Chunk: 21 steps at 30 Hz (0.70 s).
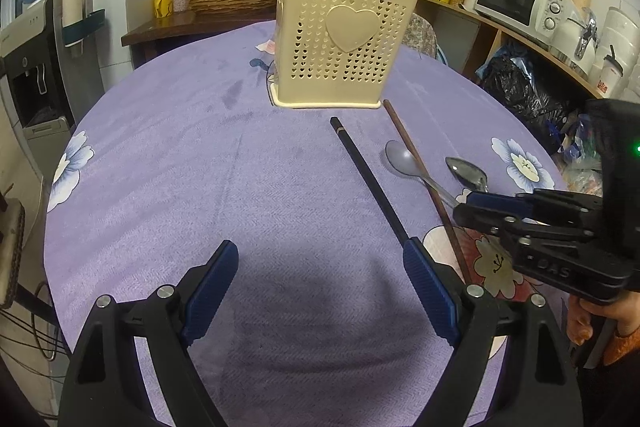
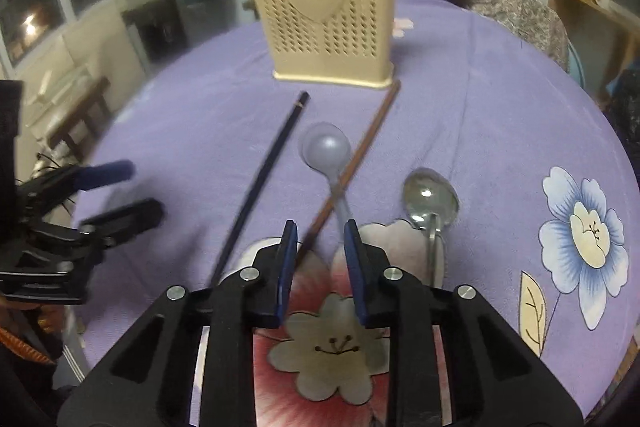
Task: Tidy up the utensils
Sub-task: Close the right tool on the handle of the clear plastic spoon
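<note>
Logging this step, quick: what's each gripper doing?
Left gripper: open, empty.
Right gripper: open, narrower gap, holding nothing.

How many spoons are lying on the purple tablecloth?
2. A pale plastic spoon lies under the brown chopstick; a metal spoon lies to its right. Others may be hidden inside the holder.

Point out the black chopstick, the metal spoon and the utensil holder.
black chopstick (image 1: 366, 173), left wrist view, mid-shaft.
metal spoon (image 2: 430, 197), right wrist view, bowl.
utensil holder (image 1: 344, 39), left wrist view, front wall.
</note>
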Available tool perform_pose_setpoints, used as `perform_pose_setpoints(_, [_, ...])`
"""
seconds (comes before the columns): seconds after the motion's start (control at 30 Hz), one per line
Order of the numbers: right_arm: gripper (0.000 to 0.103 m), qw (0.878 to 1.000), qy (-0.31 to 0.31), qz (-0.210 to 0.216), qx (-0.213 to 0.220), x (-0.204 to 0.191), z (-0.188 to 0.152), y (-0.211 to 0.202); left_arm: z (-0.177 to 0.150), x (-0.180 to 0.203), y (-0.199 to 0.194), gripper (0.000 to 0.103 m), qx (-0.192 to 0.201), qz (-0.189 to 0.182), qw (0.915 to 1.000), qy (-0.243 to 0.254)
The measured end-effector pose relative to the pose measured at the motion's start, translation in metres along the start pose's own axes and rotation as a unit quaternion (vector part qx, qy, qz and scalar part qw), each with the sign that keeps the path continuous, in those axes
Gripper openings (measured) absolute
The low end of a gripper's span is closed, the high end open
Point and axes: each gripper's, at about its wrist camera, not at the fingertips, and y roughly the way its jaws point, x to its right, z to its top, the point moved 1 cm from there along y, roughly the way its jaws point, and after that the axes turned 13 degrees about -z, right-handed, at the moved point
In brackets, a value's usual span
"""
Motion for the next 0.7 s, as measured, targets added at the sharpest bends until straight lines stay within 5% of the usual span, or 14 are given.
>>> perform_pose_setpoints(0.13, [0.024,1.0,0.002,-0.002,-0.008,0.002,0.003,0.009,0.0,0.001,0.0,0.084,-0.001,0.001,1.0,0.001])
perform_pose_setpoints(0.2, [0.012,1.0,-0.007,-0.021,-0.005,-0.002,0.003,0.008,-0.001,0.001,0.002,0.084,-0.003,0.001,1.0,0.0])
perform_pose_setpoints(0.5, [0.009,0.996,0.063,-0.03,0.047,0.008,-0.012,-0.017,-0.001,0.004,0.005,0.084,-0.007,-0.003,1.0,0.001])
perform_pose_setpoints(0.7, [0.009,0.995,0.085,-0.052,0.023,0.012,-0.03,-0.03,-0.002,0.007,0.005,0.084,-0.009,-0.005,0.9999,0.003])
